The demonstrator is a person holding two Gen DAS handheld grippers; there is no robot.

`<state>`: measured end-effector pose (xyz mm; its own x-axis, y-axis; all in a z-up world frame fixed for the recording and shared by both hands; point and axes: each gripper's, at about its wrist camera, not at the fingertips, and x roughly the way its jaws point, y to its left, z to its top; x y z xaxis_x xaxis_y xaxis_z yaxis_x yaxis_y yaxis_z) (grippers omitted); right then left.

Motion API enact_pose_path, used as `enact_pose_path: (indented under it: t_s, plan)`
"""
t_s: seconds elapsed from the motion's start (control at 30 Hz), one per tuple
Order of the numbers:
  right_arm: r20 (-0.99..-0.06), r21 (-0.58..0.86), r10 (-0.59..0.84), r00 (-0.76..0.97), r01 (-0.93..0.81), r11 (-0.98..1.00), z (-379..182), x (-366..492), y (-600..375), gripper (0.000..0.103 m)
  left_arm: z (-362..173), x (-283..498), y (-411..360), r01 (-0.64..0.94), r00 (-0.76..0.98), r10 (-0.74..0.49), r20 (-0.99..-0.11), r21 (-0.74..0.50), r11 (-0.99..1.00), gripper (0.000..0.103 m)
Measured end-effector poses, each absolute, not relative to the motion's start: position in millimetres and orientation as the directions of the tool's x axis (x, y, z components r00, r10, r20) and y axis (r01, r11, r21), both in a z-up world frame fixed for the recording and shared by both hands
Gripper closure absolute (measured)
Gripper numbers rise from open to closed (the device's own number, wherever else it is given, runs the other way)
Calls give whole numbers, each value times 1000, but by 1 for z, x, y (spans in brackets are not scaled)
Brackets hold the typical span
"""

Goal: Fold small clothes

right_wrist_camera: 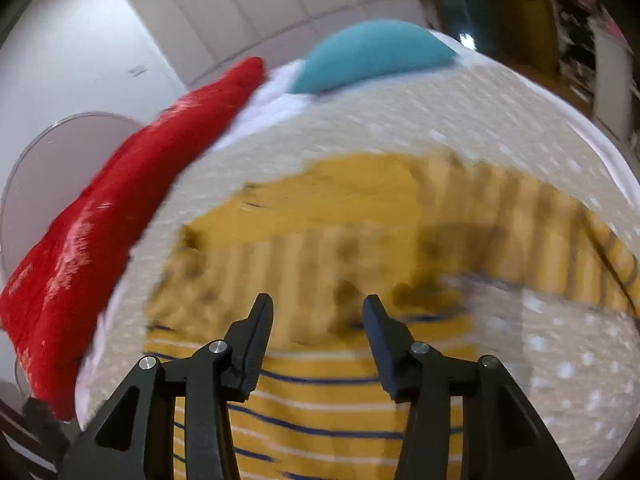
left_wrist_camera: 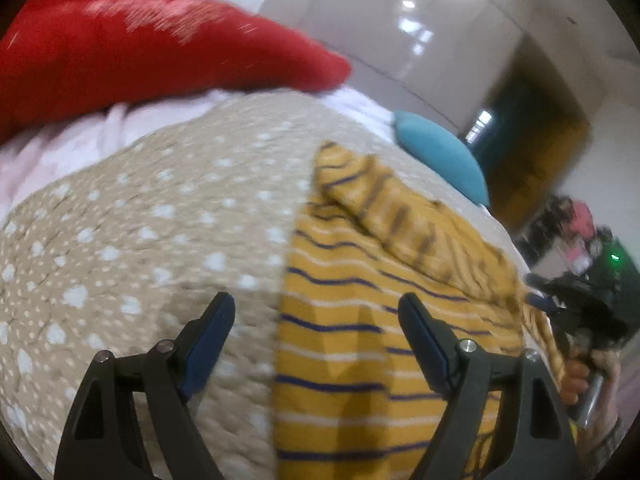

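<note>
A small yellow garment (left_wrist_camera: 360,320) with navy and white stripes lies on a beige dotted bedspread (left_wrist_camera: 140,220). Its upper part is folded over, showing the faded inner side. My left gripper (left_wrist_camera: 318,308) is open and empty, hovering over the garment's left edge. The right gripper shows at the right edge of the left wrist view (left_wrist_camera: 576,304), held by a hand. In the right wrist view the right gripper (right_wrist_camera: 318,308) is open and empty above the same garment (right_wrist_camera: 340,248), which is blurred by motion.
A red cloth (left_wrist_camera: 140,40) lies at the back left of the bed, also in the right wrist view (right_wrist_camera: 120,200). A teal cushion (left_wrist_camera: 440,152) sits at the far edge, and it also shows in the right wrist view (right_wrist_camera: 372,52). White walls and a dark doorway (left_wrist_camera: 532,140) lie beyond.
</note>
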<state>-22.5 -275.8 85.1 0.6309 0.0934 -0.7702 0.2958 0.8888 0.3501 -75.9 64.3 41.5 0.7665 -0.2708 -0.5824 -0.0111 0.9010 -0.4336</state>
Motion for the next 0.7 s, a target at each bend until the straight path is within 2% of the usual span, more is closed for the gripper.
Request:
enact_pose_path:
  t_s: [0.13, 0.17, 0.2, 0.23, 0.37, 0.57, 0.7]
  plan:
    - [-747, 511, 256, 613, 285, 811, 44, -22, -303, 52, 39, -78, 28, 56, 768, -236, -595, -306, 950, 16]
    - [-761, 513, 250, 599, 320, 796, 31, -19, -309, 58, 34, -74, 21, 54, 752, -221, -621, -275, 960, 16]
    - [-789, 460, 171, 591, 383, 801, 23, -21, -317, 65, 29, -69, 16, 47, 734, -207, -646, -257, 965, 16]
    - [-791, 429, 108, 603, 419, 800, 20, -27, -320, 77, 22, -65, 14, 27, 714, -187, -675, -240, 970, 16]
    - [-724, 465, 64, 687, 418, 780, 21, -60, -326, 77, 13, -60, 11, -16, 688, -141, -712, -209, 978, 16]
    - [-627, 607, 160, 763, 349, 714, -1, -85, -342, 77, 8, -57, -10, -27, 661, -28, -750, -62, 998, 14]
    - [-598, 636, 180, 781, 325, 699, 0, -97, -356, 74, 7, -56, -14, -37, 646, 6, -763, -23, 999, 11]
